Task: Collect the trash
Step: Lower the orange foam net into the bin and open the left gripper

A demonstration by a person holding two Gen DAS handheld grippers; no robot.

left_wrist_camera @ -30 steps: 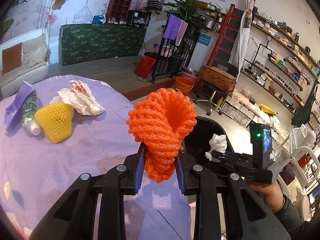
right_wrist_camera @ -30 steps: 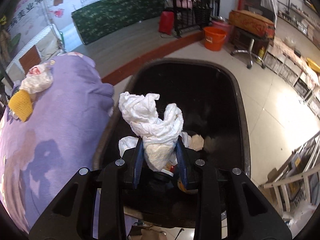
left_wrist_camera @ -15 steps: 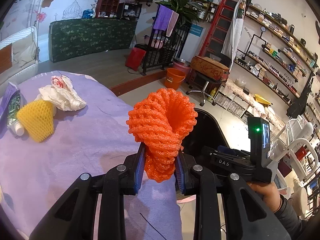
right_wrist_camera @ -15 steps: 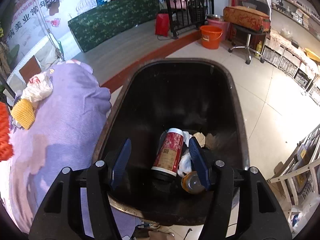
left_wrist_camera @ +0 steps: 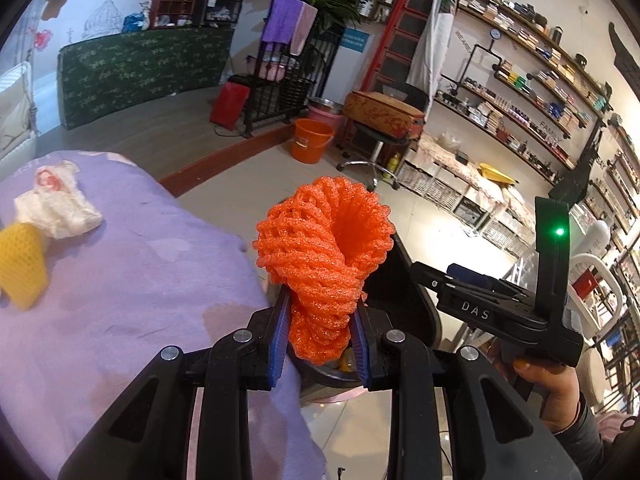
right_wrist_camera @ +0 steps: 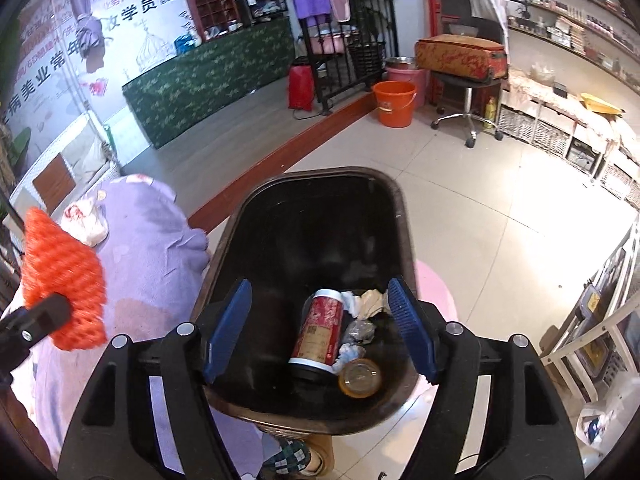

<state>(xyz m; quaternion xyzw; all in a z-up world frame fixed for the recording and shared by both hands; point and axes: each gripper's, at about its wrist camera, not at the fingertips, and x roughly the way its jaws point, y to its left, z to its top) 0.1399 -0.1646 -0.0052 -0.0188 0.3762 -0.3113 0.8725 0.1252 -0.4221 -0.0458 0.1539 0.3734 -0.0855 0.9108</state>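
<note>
left tongs (left_wrist_camera: 320,344) clenched on orange foam net (left_wrist_camera: 326,248); only r view shows bin (right_wrist_camera: 248,216) contents, right tongs (right_wrist_camera: 320,332) just opened, empty.

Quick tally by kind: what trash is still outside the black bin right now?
Foam fruit nets: 2, the orange net in the left gripper and the yellow net on the table
Crumpled paper wads: 1, the white wad
Total: 3

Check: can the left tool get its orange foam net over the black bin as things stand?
Probably yes. The left tool grips the orange foam net right at the black bin rim; the right tool, open and empty, sits above the bin's near end, leaving the rest uncovered.
</note>
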